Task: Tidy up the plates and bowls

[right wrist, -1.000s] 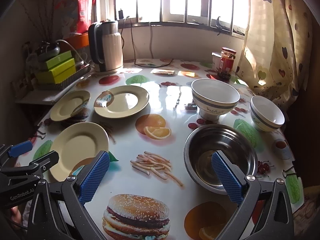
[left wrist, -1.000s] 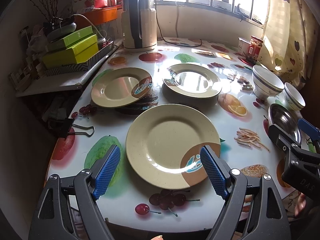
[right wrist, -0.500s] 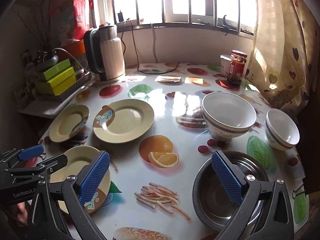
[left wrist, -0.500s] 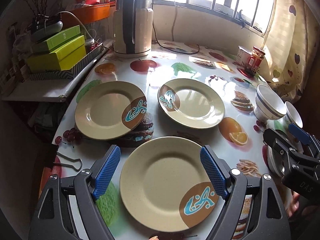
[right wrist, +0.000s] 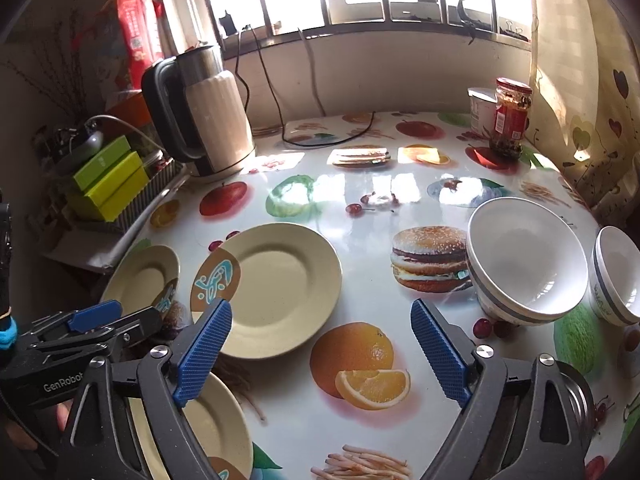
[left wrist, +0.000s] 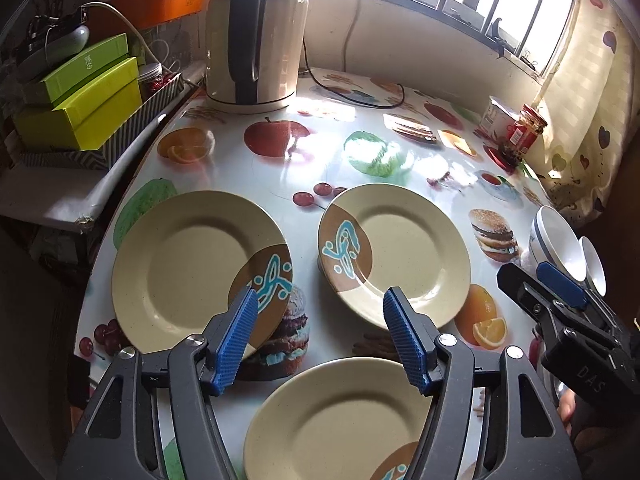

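While your left gripper (left wrist: 320, 336) narrows its fingers over the nearest plate (left wrist: 336, 420), nothing sits between them. Your right gripper (right wrist: 320, 352) is closing too, gripping nothing, above bare desk (right wrist: 360, 200). Beyond lie two more plates (left wrist: 188, 268) (left wrist: 404, 252); two white bowls (right wrist: 524, 256) (right wrist: 618, 276) stand further right.

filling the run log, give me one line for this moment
left claw: closing, empty, over beige round plates | right claw: closing, empty | white ceramic bowls: unstacked | stacking: not begun
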`<state>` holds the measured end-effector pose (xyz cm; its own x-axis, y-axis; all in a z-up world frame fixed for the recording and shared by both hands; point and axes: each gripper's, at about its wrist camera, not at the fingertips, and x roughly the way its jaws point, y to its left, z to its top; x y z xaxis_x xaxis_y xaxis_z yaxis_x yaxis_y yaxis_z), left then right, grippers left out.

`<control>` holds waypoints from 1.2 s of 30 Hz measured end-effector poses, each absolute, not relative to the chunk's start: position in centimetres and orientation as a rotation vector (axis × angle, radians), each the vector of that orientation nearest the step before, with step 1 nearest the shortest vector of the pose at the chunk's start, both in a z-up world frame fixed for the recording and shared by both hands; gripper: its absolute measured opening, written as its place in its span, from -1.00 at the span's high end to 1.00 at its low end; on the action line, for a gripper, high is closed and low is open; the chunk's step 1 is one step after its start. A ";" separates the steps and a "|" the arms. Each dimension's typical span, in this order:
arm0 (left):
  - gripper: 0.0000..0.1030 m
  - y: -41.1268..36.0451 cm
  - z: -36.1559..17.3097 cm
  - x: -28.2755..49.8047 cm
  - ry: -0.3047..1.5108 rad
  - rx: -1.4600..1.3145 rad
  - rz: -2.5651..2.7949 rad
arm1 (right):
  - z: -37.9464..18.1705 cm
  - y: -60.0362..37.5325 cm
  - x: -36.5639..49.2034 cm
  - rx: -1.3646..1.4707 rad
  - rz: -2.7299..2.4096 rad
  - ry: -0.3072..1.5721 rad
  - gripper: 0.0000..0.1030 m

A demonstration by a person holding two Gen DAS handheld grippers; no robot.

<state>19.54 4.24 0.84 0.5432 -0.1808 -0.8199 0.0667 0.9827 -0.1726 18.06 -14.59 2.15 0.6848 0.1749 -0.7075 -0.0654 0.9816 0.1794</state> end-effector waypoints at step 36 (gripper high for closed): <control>0.50 2.8 -3.5 26.8 1.088 -0.184 -0.194 | -3.9 -16.4 24.4 0.321 0.127 0.926 0.38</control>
<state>26.79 2.81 -3.51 0.4507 -0.2460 -0.8581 0.0661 0.9678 -0.2428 24.42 -16.44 -3.93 0.5979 0.2439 -0.7635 0.0299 0.9451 0.3253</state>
